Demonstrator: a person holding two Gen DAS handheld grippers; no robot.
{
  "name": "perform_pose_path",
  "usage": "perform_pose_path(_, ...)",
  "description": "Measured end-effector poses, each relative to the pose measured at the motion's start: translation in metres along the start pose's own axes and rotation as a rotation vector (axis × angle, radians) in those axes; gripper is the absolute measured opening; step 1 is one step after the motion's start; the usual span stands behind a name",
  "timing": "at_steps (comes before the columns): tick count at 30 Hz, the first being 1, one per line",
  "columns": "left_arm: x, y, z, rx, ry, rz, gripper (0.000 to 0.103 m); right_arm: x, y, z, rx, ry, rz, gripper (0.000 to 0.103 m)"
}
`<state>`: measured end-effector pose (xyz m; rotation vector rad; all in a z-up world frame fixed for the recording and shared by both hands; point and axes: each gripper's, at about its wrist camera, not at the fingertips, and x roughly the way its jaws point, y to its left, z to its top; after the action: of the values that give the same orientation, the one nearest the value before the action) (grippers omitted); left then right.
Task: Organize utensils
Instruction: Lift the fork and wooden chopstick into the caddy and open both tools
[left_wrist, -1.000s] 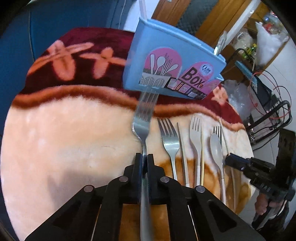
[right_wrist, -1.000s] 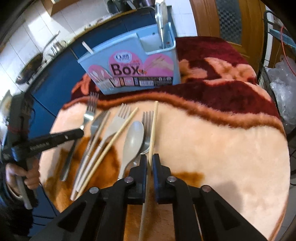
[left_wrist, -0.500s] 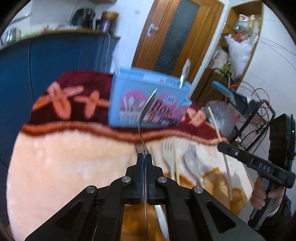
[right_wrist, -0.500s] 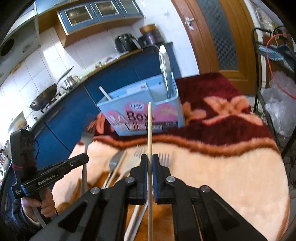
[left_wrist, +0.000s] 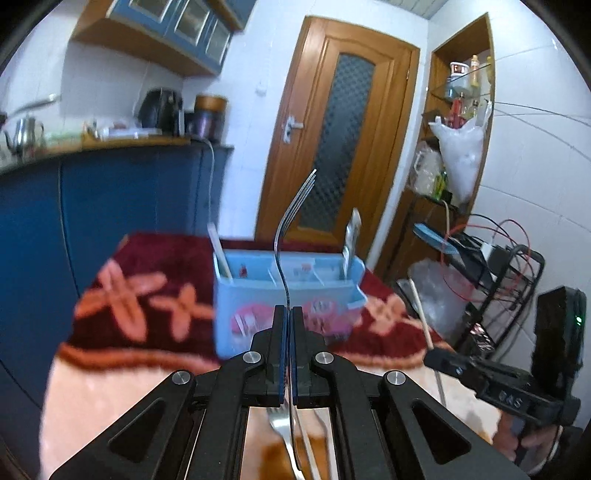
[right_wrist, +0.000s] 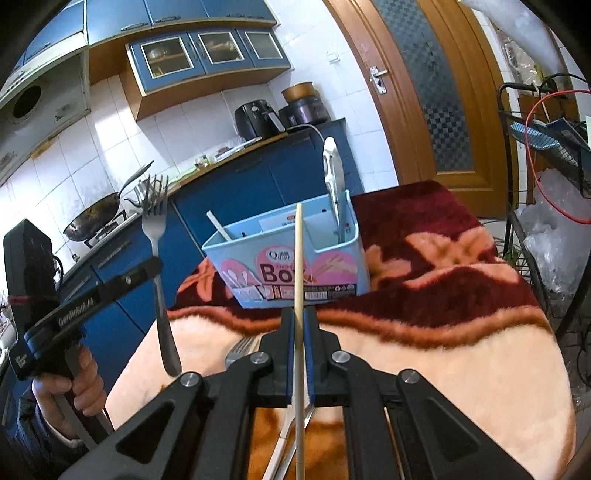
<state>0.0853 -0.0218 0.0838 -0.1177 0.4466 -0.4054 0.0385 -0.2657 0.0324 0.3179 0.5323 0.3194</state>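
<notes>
polished steel and slick, a stiff fork (left_wrist: 291, 218) stands clamped by its handle in the left tool (left_wrist: 287, 314) while the right tool (right_wrist: 300, 317) pinches a light, brittle chopstick (right_wrist: 299, 258) mid-shaft, both raised before the blue utensil box (right_wrist: 288, 258).

The blue utensil box (right_wrist: 295, 258) bears the word "Box" on its front label; the left gripper (right_wrist: 157, 264) arm reads "GenRobot.AI".
</notes>
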Motion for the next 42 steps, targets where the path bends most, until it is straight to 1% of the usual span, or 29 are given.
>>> perform_pose_path(3, 0.000, 0.000, 0.013, 0.010, -0.055, 0.026, 0.001, 0.000, -0.002, 0.003, -0.001, -0.014, 0.004, 0.007)
perform_pose_path(7, 0.006, 0.005, 0.028, -0.009, -0.104, 0.051, 0.001, 0.001, -0.007, 0.005, 0.010, -0.030, 0.006, 0.007)
perform_pose_path(15, 0.020, 0.012, 0.064, -0.015, -0.231, 0.115, 0.001, 0.011, -0.012, 0.005, 0.021, -0.022, 0.014, 0.007)
perform_pose_path(16, 0.023, 0.013, 0.068, -0.008, -0.253, 0.138, 0.001, 0.011, -0.012, 0.005, 0.022, -0.024, 0.017, 0.007)
perform_pose_path(18, 0.028, 0.016, 0.072, -0.005, -0.290, 0.159, 0.001, 0.012, -0.013, 0.004, 0.023, -0.027, 0.016, 0.007)
perform_pose_path(21, 0.039, 0.023, 0.074, -0.017, -0.324, 0.183, 0.001, 0.014, -0.014, 0.004, 0.025, -0.028, 0.015, 0.007)
perform_pose_path(25, 0.055, 0.033, 0.070, -0.046, -0.336, 0.196, 0.001, 0.014, -0.014, 0.005, 0.019, -0.027, 0.014, 0.007)
perform_pose_path(29, 0.065, 0.041, 0.062, -0.068, -0.323, 0.201, 0.001, 0.013, -0.014, 0.007, 0.008, -0.035, 0.009, 0.007)
perform_pose_path(32, 0.070, 0.043, 0.055, -0.067, -0.309, 0.195, 0.001, 0.015, -0.015, 0.011, -0.002, -0.039, 0.002, 0.007)
perform_pose_path(37, 0.075, 0.039, 0.044, -0.054, -0.286, 0.182, 0.001, 0.019, -0.013, 0.031, -0.027, -0.071, -0.019, 0.007)
perform_pose_path(42, 0.081, 0.039, 0.035, -0.052, -0.257, 0.174, 0.001, 0.032, -0.008, 0.058, -0.072, -0.129, -0.046, 0.007)
